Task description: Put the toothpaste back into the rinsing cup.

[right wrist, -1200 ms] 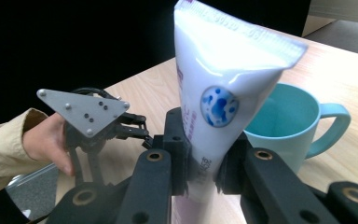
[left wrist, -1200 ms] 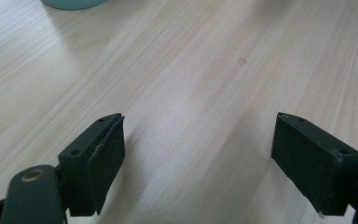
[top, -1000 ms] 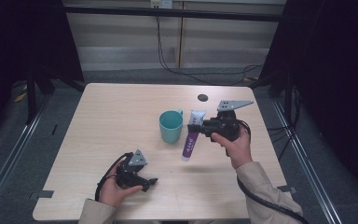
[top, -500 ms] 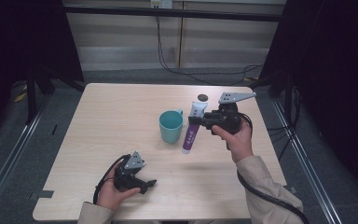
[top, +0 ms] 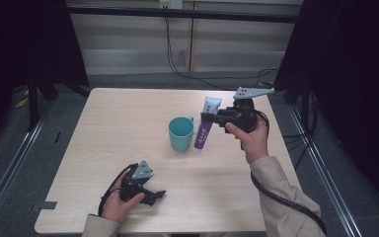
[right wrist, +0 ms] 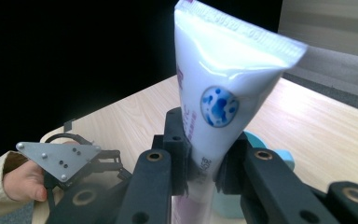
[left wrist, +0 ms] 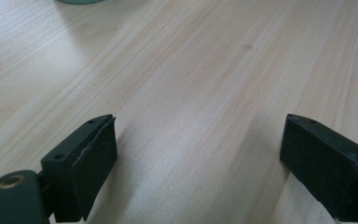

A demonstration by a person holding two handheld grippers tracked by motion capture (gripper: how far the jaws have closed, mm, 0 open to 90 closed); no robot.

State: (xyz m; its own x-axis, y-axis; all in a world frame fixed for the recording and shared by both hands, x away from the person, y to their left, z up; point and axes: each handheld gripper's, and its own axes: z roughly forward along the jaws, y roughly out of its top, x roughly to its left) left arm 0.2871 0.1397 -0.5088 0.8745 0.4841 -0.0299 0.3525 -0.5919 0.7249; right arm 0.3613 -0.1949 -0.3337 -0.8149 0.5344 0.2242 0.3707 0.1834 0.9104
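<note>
A white and purple tube [top: 204, 129] hangs tilted just right of a teal cup [top: 180, 133], its lower end close over the table [top: 108, 128]. My right gripper [top: 208, 118] is shut on the tube's upper part. In the right gripper view the tube [right wrist: 219, 93] stands up between the jaws of my right gripper [right wrist: 204, 161], with its sealed flat end on top. The teal cup [right wrist: 265, 144] shows behind it. My left gripper [top: 155, 195] rests on the table near the front edge. In the left gripper view my left gripper [left wrist: 198, 158] stands open over bare wood.
The cup's base [left wrist: 79, 1] touches the top edge of the left gripper view. Dark curtains and metal rails flank the table. Cables [top: 276, 197] trail from both grippers. The person's other hand [right wrist: 21, 179] shows low left in the right gripper view.
My right gripper has risen and moved away from the person with the tube, which now hangs steeper beside the cup. The left gripper has barely shifted.
</note>
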